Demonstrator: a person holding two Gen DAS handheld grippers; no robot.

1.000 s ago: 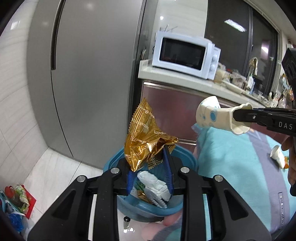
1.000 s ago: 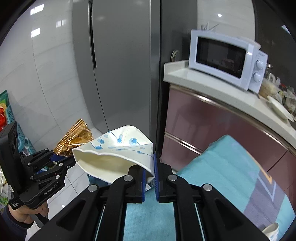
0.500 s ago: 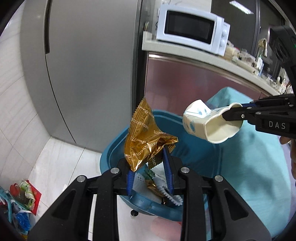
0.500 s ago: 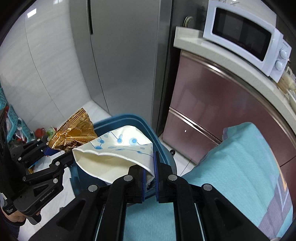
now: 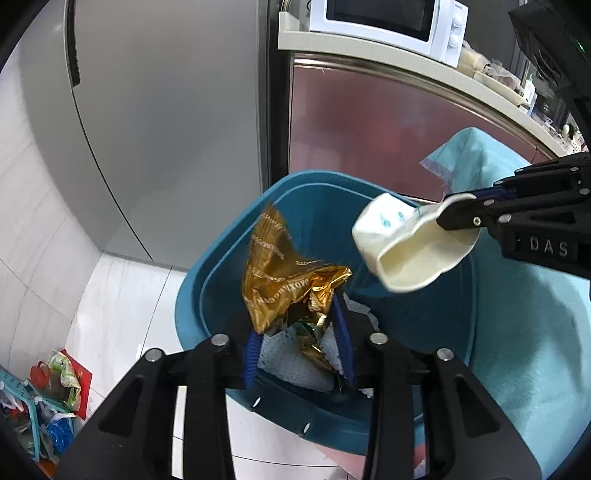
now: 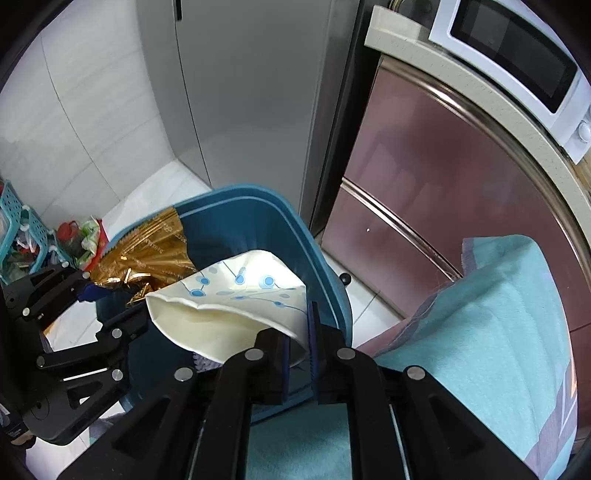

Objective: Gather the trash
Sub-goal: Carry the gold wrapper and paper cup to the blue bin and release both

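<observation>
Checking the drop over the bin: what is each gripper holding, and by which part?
Right gripper: crushed paper cup, pinched at its rim. Left gripper, jaws opening: gold snack wrapper, lower end between the fingers.

The bin (image 5: 207,291) stood on the floor (image 5: 122,295) before the fridge (image 5: 166,110), left of the cloth (image 5: 524,332); the microwave (image 5: 388,22) sat on the counter (image 5: 406,66) behind.

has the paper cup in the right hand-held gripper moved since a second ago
Yes. The paper cup was level with the countertop beside the microwave; it has come down and hangs over the open blue bin.
</observation>
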